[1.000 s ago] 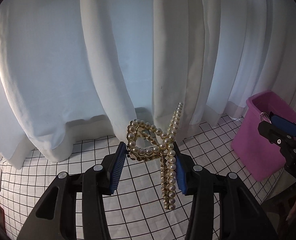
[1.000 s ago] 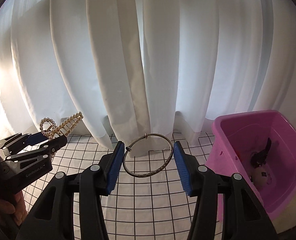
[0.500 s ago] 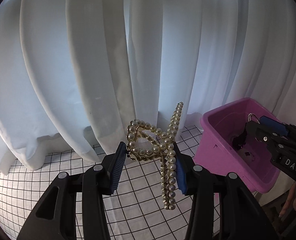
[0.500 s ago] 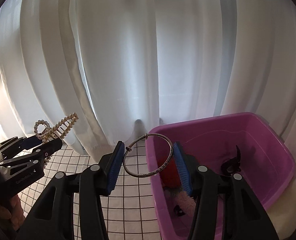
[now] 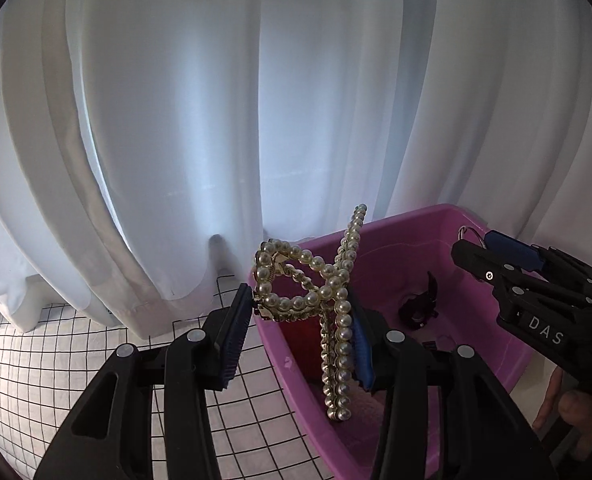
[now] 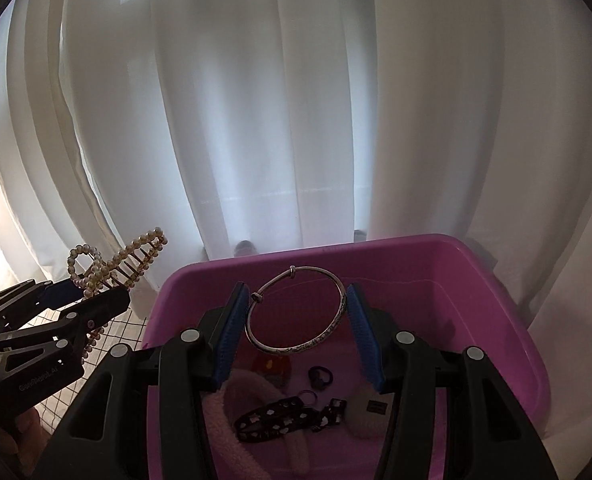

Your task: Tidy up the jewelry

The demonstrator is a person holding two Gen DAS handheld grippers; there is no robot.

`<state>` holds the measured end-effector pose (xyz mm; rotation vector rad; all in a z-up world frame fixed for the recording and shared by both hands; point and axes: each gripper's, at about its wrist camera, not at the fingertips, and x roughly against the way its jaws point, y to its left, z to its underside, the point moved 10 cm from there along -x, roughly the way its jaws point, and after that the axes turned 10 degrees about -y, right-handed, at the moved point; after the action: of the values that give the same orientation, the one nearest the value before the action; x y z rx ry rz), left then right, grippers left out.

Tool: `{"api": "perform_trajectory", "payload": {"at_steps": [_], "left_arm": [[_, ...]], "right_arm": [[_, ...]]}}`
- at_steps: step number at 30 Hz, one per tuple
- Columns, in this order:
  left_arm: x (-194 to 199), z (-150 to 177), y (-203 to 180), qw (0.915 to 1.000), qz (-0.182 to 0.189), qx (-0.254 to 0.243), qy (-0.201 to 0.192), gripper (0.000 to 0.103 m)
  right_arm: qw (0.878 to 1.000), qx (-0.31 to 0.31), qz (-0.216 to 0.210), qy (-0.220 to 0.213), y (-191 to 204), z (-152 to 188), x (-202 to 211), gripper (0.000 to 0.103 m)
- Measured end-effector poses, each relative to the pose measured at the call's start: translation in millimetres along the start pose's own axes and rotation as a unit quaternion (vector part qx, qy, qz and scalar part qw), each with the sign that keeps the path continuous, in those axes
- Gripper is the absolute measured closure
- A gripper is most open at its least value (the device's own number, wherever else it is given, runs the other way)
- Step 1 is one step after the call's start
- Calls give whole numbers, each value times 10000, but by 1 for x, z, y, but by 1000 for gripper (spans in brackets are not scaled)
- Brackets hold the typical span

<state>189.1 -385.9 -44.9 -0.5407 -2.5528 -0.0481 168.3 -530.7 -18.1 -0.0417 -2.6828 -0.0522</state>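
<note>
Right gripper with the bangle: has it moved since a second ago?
Yes. The right gripper, shut on the silver bangle, has travelled right from over the grid cloth to above the pink bin, judged against the white curtain.

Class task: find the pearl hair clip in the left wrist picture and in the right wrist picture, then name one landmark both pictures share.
Left wrist view: the pearl hair clip sits at centre, held between the left tongs.
Right wrist view: it appears at the left edge, in the left tongs.
Shared landmark: the pink bin before the white curtain.
</note>
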Motion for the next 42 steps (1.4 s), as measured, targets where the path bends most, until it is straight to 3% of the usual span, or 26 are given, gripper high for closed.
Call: {"api": "perform_trajectory", "payload": {"at_steps": [10, 17, 25, 28, 29, 30, 31, 33, 37, 42], "left_arm": [[-46, 15, -59, 9976, 90, 301, 615, 59], [-74, 41, -70, 9908, -69, 475, 1265, 59], [-88, 59, -64, 9843, -332, 574, 1634, 57], [-89, 62, -63, 9834, -412, 620, 1654, 50], [-89, 61, -62, 9840, -423, 621, 1619, 49], [-87, 59, -62, 9847, -458, 603, 1572, 43], [-86, 56, -61, 9856, -503, 575, 1507, 28], [-82, 49, -60, 9878, -566, 546, 1345, 16], [-77, 44, -60, 9885, -618, 422, 1312, 9], [-75, 41, -59, 9883, -746, 281, 1302, 9]], "right_arm": [[9969, -346, 13, 703, -83, 29, -29, 54], [9907, -437, -145, 1283, -88, 52, -49, 54], [9874, -425, -202, 1511, -89, 60, -58, 54], [9862, -502, -198, 1564, -92, 61, -63, 53], [9856, -536, -203, 1591, -92, 61, -63, 48], [9853, -558, -200, 1601, -93, 61, -63, 42], [9855, -571, -209, 1582, -93, 60, -63, 42], [9860, -555, -211, 1558, -93, 58, -63, 42], [9864, -561, -243, 1524, -92, 55, -61, 42], [9871, -568, -273, 1469, -90, 53, -57, 42]]}}
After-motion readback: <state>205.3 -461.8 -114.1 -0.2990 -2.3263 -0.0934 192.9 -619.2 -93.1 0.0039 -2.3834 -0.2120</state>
